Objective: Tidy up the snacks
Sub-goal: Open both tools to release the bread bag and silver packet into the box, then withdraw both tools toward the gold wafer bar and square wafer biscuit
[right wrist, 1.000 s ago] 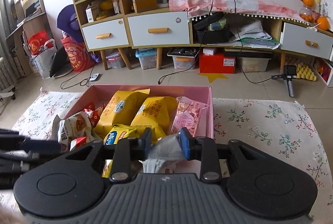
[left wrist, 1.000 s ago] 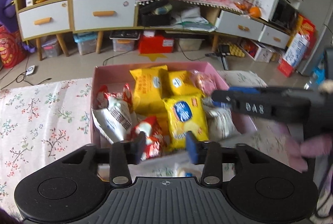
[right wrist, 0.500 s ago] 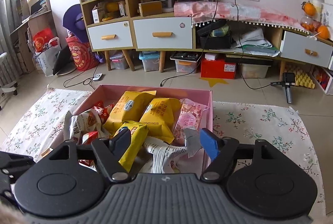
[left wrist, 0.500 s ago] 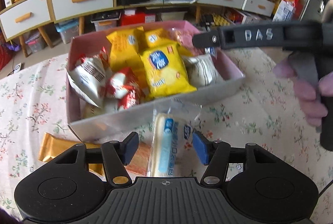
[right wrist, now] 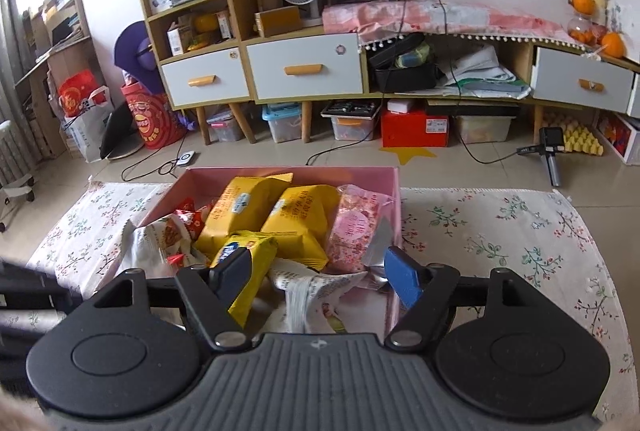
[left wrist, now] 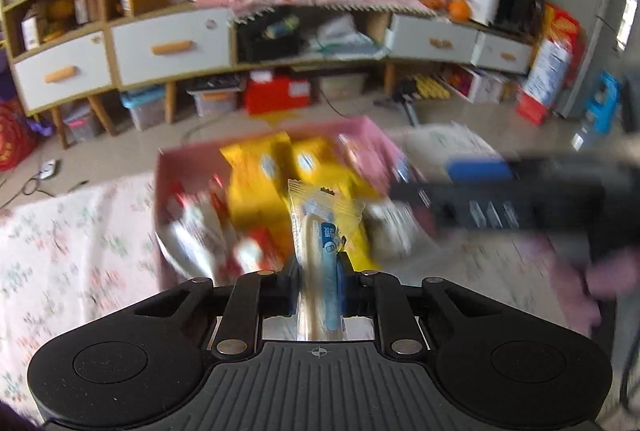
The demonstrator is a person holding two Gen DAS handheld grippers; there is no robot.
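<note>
A pink box (right wrist: 288, 173) on the floral cloth holds yellow packets (right wrist: 248, 207), a pink packet (right wrist: 356, 227), red-and-white packets (right wrist: 168, 235) and a white crumpled packet (right wrist: 308, 287). My left gripper (left wrist: 320, 271) is shut on a clear-wrapped snack with a blue label (left wrist: 324, 227), held upright in front of the box (left wrist: 188, 159); this view is blurred. My right gripper (right wrist: 318, 267) hangs open over the box's near right part, its pads apart above the white packet and not touching it. The left wrist view also has the right gripper (left wrist: 440, 183) reaching in from the right.
The floral cloth (right wrist: 500, 231) spreads to both sides of the box. A person's hand (left wrist: 612, 271) holds the right gripper's handle. Behind stand a low cabinet with white drawers (right wrist: 304, 71), storage bins, a red box (right wrist: 414, 127) and cables on the tiled floor.
The left gripper closed on the clear blue-labelled snack that lay on the cloth and lifted it before the box. The right gripper opened and let the white packet drop into the box.
</note>
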